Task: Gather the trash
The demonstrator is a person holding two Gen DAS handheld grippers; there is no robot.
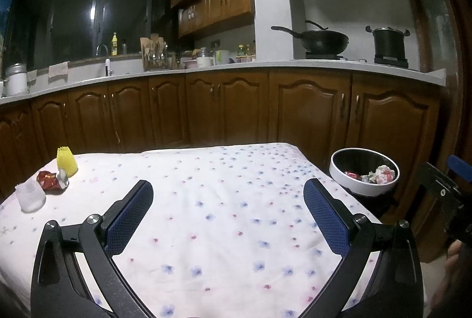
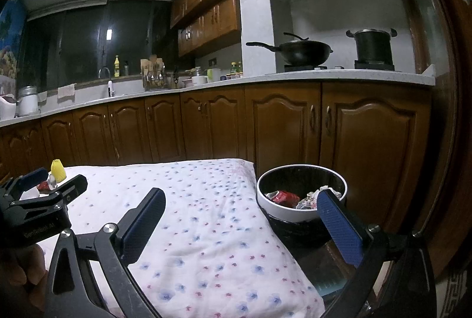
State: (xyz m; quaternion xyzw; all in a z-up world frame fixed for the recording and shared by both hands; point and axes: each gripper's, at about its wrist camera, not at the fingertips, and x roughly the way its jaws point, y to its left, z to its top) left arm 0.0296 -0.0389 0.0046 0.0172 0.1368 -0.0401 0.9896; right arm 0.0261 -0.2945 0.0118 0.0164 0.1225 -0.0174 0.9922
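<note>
Some trash already lies in the bin (image 1: 364,170), right of the left gripper (image 1: 228,197). A crushed can (image 1: 53,179), yellow cup (image 1: 67,160) and white cup (image 1: 30,197) remain far left on the tabletop (image 1: 236,229). Both the left and the right gripper (image 2: 242,212) have jaws apart, empty.

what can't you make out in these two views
- Bin depth and base: the table edge and its own rim hide them in both views.
- Crushed can label: too small in the left view; the left gripper covers most of it in the right view.
- White foam net: hidden in the right view by that gripper.
- Right gripper: only an edge shows in the left view.
</note>
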